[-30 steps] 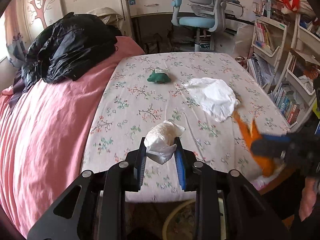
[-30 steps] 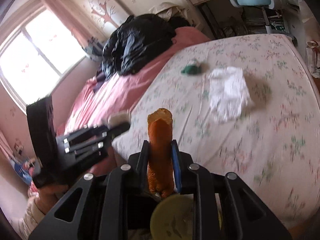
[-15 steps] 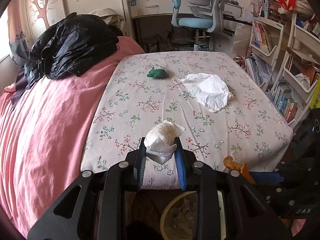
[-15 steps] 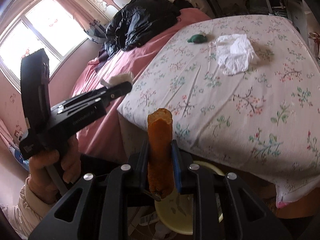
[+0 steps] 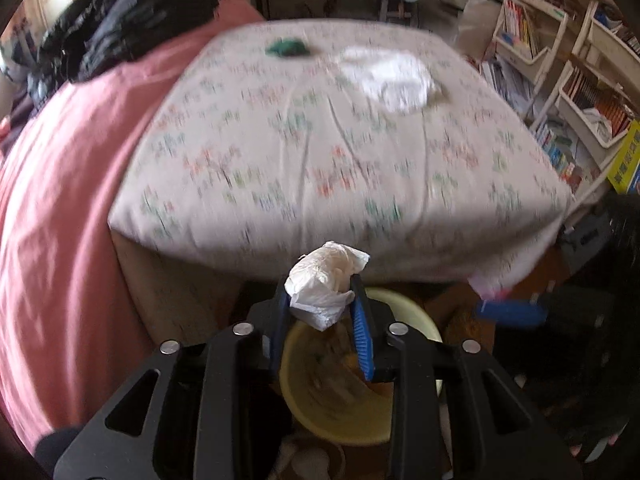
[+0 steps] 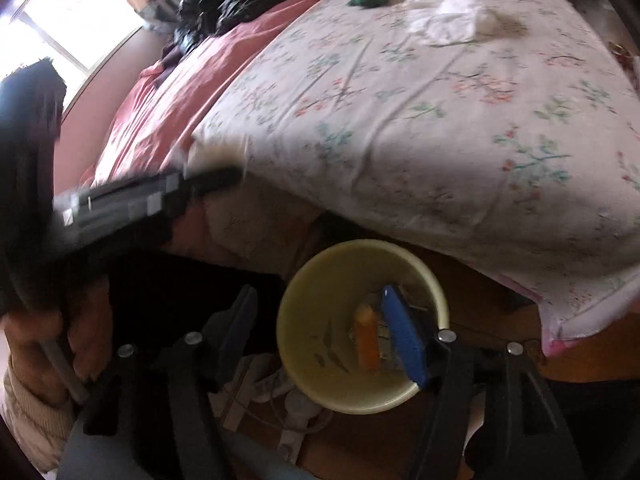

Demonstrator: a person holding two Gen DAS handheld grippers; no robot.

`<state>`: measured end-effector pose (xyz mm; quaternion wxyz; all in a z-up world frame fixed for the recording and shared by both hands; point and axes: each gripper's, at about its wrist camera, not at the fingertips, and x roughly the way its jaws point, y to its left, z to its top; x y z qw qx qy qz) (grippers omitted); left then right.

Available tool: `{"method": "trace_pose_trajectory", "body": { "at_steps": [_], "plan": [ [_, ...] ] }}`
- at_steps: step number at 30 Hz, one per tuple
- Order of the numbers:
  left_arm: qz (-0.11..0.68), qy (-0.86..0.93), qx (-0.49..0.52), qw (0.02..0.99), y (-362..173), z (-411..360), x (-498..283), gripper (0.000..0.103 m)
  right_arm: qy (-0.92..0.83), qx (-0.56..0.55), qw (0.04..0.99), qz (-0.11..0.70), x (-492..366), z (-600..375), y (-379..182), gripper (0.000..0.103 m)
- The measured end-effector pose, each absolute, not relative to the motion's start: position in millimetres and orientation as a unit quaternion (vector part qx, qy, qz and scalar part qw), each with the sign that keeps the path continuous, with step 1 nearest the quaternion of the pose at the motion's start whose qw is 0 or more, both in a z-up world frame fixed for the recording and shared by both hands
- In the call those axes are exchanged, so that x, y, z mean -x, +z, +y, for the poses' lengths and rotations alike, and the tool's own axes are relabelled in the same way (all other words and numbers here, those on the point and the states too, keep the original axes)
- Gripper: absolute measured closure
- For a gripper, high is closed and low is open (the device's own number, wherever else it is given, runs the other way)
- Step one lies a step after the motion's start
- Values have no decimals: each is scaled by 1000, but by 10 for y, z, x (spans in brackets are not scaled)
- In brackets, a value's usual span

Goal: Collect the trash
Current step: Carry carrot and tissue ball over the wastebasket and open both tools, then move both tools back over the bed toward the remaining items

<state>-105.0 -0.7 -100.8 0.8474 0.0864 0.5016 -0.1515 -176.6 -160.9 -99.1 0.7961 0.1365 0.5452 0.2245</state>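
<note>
- Right gripper (image 6: 320,320) now spread wide and empty; half a second ago it clamped the orange elongated scrap (image 6: 367,336), which now lies inside the pale yellow round plastic bin (image 6: 436,284) on the floor. One item binned.
- Left gripper (image 5: 322,320) clamps the crumpled white tissue wad (image 5: 326,280), same grip as before. It has pulled back off the bed and now hangs over the yellow bin (image 5: 416,312), at the near-left part of the rim. Wad is above the opening, not yet released.
- Judgement: the next step is opening the left jaws. The wad is light and may snag on the blue pads (image 5: 362,344) or drift off the rim, so centre it over the bin first.
- Both views are motion-blurred; the rig is moving fast.
- Still on the floral-print white bedsheet (image 5: 320,152), far side: small dark green crumpled scrap (image 5: 286,47) and flat white crumpled paper sheet (image 5: 394,80), apart from each other and unmoved since earlier frames. Two pickups remain.
- Behind, on the pink blanket (image 5: 60,200): black plastic bag heap (image 5: 120,16). Can't tell if it counts as trash.
</note>
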Motion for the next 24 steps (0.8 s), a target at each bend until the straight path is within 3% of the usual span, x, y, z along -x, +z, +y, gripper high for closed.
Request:
{"method": "trace_pose_trajectory", "body": {
  "at_steps": [3,7,10,16,24],
  "plan": [
    [523,-162,-98,831,-1126,-61,1140,73,189,-149,815,527,1779,-1762,-950,36],
    [545,-174,-121,811,-1248,-146,1248,55,147,-179,836,497,1832,-1989,-885,33],
    [526,-174,-152,818,-1228,-223,1336,41,132,-193,847,478,1873,-2088,-841,31],
    [475,-156,-143,854,-1030,-147,1358,25,120,-187,863,454,1868,-2093,-754,28],
    [432,-109,-92,890,-776,70,1246,22,121,-150,873,448,1856,-1983,-741,25]
  ]
}}
